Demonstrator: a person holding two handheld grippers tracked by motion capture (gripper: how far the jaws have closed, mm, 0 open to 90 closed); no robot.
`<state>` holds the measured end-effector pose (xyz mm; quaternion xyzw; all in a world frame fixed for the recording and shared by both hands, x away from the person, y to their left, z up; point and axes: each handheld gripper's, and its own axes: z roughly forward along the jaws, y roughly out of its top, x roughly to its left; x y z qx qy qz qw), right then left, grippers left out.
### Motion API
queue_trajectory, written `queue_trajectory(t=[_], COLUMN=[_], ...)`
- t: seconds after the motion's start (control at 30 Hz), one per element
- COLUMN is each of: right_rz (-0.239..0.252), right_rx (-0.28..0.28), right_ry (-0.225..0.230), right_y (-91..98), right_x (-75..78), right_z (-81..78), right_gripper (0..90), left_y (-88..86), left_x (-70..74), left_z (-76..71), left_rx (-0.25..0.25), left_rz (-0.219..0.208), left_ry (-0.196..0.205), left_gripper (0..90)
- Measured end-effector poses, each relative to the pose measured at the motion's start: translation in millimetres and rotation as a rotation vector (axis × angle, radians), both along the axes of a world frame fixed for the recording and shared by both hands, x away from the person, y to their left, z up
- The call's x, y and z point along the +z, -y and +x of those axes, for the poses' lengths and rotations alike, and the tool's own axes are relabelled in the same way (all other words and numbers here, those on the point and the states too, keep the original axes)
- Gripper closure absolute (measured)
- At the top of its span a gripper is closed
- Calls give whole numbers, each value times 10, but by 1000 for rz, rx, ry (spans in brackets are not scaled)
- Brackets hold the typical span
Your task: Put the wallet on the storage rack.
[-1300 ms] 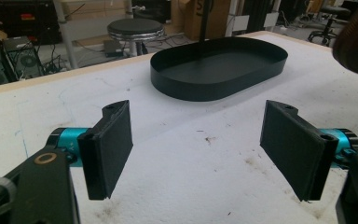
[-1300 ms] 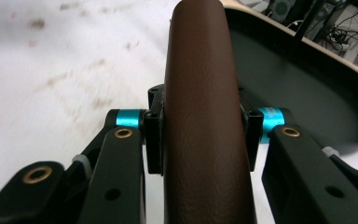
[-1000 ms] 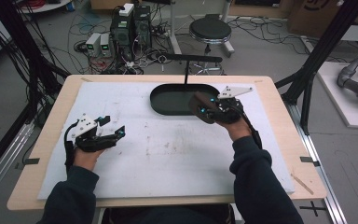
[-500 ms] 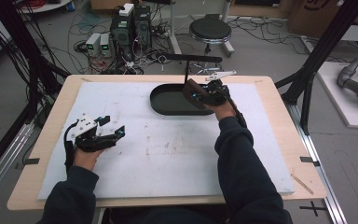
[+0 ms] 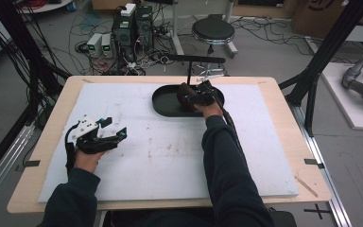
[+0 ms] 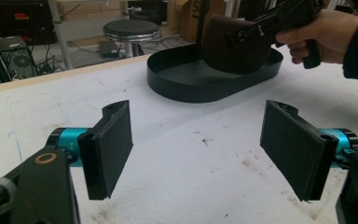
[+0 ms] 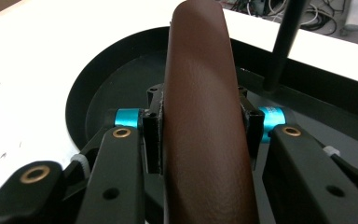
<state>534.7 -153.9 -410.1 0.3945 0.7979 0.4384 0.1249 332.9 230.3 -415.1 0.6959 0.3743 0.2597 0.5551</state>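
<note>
So, left to right: the left gripper (image 5: 116,137) sits low over the white surface (image 5: 170,156) near its left edge, jaws spread wide with nothing between them. In the left gripper view its two black pads (image 6: 112,140) stand well apart, just bare white mat in the gap.

Over on the right, the right gripper (image 5: 191,98) has its jaws clamped on a brown leather pouch (image 7: 200,116), one pad on each flat side, so they're only narrowly apart. The pouch hangs upright over the black oval tray (image 5: 163,105) at the far middle of the surface; can't tell if it touches the tray floor.

Versus a second ago: the right hand has shifted left from the tray's right end to over its middle and dropped lower. Left one hasn't budged.
</note>
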Motion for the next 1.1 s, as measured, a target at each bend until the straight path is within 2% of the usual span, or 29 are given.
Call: queue_trajectory(t=[0.07, 0.1, 0.2, 0.3, 0.37, 0.43, 0.57, 0.63, 0.7, 0.77, 0.87, 0.9, 1.0, 1.07, 1.1], right_rz=[12, 26, 15, 31, 22, -6, -31, -47, -80, -83, -74, -71, -48, -55, -67], right_rx=[-19, -19, -32, -80, -98, -125, -138, -127, -109, -93, -91, -89, -70, -77, -81], right_ry=[9, -3, -23, -34, -15, 10, 46, 54, 75, 99, 181, 185, 125, 187, 193], right_y=[-42, -52, -53, 3, 60, 118, 264, 337, 412, 518, 701, 774, 992, 1127, 1197], right_x=[-21, -37, -101, -91, -44, 23, 149, 215, 301, 404, 534, 559, 623, 651, 660], right_z=[23, 40, 77, 82, 77, 58, 1, -43, -117, -200, -394, -455, -607, -773, -841], right_gripper=[632, 631, 613, 477, 462, 401, 412, 411, 411, 407, 394, 368, 302, 275, 257], left_y=[0, -3, -11, -11, -8, -4, -4, -2, -4, -5, -12, -11, -12, -10, -12], left_x=[-3, -4, -6, -8, -8, -8, -9, -8, -7, -4, 1, 0, 7, 20, 26], left_z=[5, 7, 10, 12, 12, 10, 12, 9, 8, 6, 6, 6, 6, 8, 8], left_rx=[0, -1, 0, 0, 0, 1, 0, 1, 1, 1, 0, 1, 2, 8, 9], left_rz=[-5, -7, -5, -7, -5, -8, -5, -8, -7, -9, -17, -27, -42, -47, -46], left_ry=[0, -1, 0, -3, -1, -2, -3, -3, -4, -2, 0, 0, 4, 4, 5], left_gripper=[250, 250, 250, 250, 250, 250, 250, 250, 250, 250, 249, 245, 228, 208, 201])
